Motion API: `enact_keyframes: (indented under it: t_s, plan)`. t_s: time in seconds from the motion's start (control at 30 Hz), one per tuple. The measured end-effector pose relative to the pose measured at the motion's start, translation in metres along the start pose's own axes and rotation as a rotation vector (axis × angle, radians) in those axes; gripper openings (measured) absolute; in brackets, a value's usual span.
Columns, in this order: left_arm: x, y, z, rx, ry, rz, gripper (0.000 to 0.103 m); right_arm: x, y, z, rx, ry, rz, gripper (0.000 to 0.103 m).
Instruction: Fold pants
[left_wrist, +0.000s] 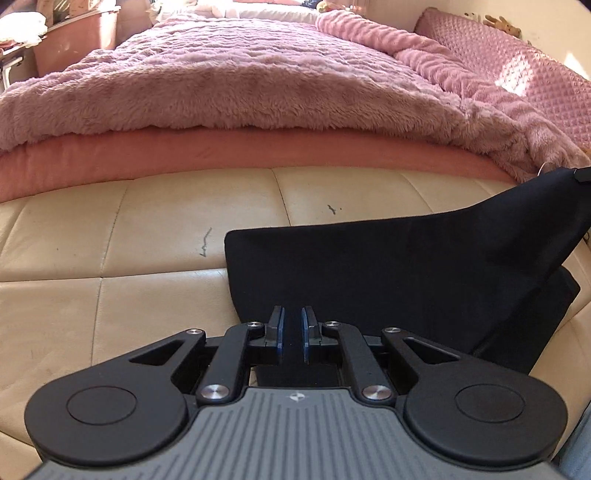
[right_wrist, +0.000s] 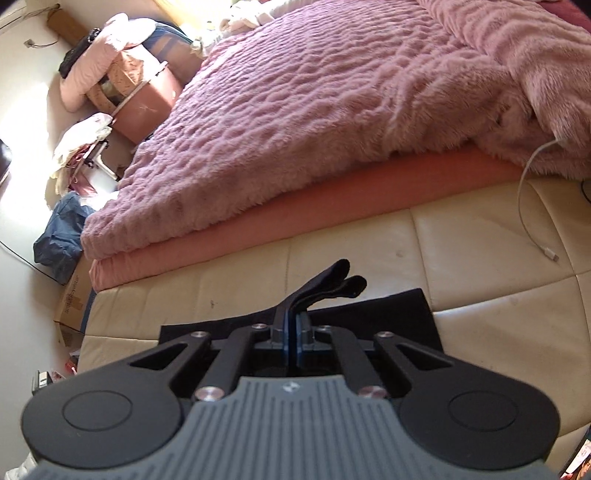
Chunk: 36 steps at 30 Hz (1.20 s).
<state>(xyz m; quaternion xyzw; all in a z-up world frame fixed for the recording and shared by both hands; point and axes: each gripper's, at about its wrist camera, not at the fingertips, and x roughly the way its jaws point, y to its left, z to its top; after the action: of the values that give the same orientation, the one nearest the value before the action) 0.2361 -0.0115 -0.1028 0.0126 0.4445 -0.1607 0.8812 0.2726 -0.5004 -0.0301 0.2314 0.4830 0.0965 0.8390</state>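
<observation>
Black pants (left_wrist: 388, 273) lie on the cream leather bench (left_wrist: 110, 266) at the foot of the bed. In the left wrist view their right part is lifted up toward the upper right. My left gripper (left_wrist: 292, 332) hovers over the near left edge of the pants with a narrow gap between its blue pads; nothing is seen held. My right gripper (right_wrist: 293, 332) is shut on a folded edge of the pants (right_wrist: 325, 286), which sticks up past the fingertips. The rest of the pants (right_wrist: 406, 314) lies flat below it.
A fluffy pink blanket (left_wrist: 240, 85) covers the bed behind the bench. A white charging cable (right_wrist: 524, 206) hangs onto the bench at the right. Boxes, bags and clothes (right_wrist: 122, 85) crowd the floor at the left.
</observation>
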Motion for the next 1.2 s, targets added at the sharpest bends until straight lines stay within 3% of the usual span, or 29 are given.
enact_keyframes:
  t_s: [0.17, 0.3, 0.33, 0.43, 0.5, 0.6, 0.83, 0.97, 1.1, 1.2]
  plan:
    - [0.017, -0.003, -0.005, 0.002, 0.056, 0.023, 0.009, 0.022, -0.027, -0.002, -0.027, 0.012, -0.059, 0.0]
    - [0.023, -0.001, -0.01, -0.006, 0.075, 0.024, 0.009, 0.005, -0.024, -0.002, -0.058, -0.102, 0.078, 0.0]
    - [0.025, 0.0, -0.011, -0.011, 0.078, 0.024, 0.009, 0.009, -0.027, -0.005, -0.078, -0.104, 0.051, 0.0]
    - [0.028, 0.0, -0.012, -0.024, 0.083, 0.028, 0.009, 0.049, -0.054, -0.023, -0.071, -0.006, -0.139, 0.0]
    - [0.027, 0.0, -0.012, -0.028, 0.081, 0.029, 0.009, 0.067, -0.073, -0.037, -0.071, 0.004, -0.201, 0.0]
    - [0.028, 0.0, -0.01, -0.029, 0.085, 0.034, 0.009, 0.076, -0.086, -0.045, -0.047, -0.017, -0.194, 0.0]
    - [0.028, 0.005, -0.012, -0.032, 0.088, 0.047, 0.011, 0.086, -0.079, -0.051, -0.121, -0.022, -0.254, 0.0]
    - [0.018, 0.01, -0.012, -0.026, 0.084, 0.058, 0.009, 0.073, -0.076, -0.054, -0.151, -0.043, -0.366, 0.007]
    - [0.006, 0.012, 0.001, -0.011, 0.025, 0.05, 0.01, 0.05, -0.061, -0.058, -0.17, -0.116, -0.339, 0.009]
    - [0.018, 0.015, 0.02, -0.007, 0.003, 0.068, 0.01, 0.05, -0.037, -0.061, -0.25, -0.145, -0.306, 0.01]
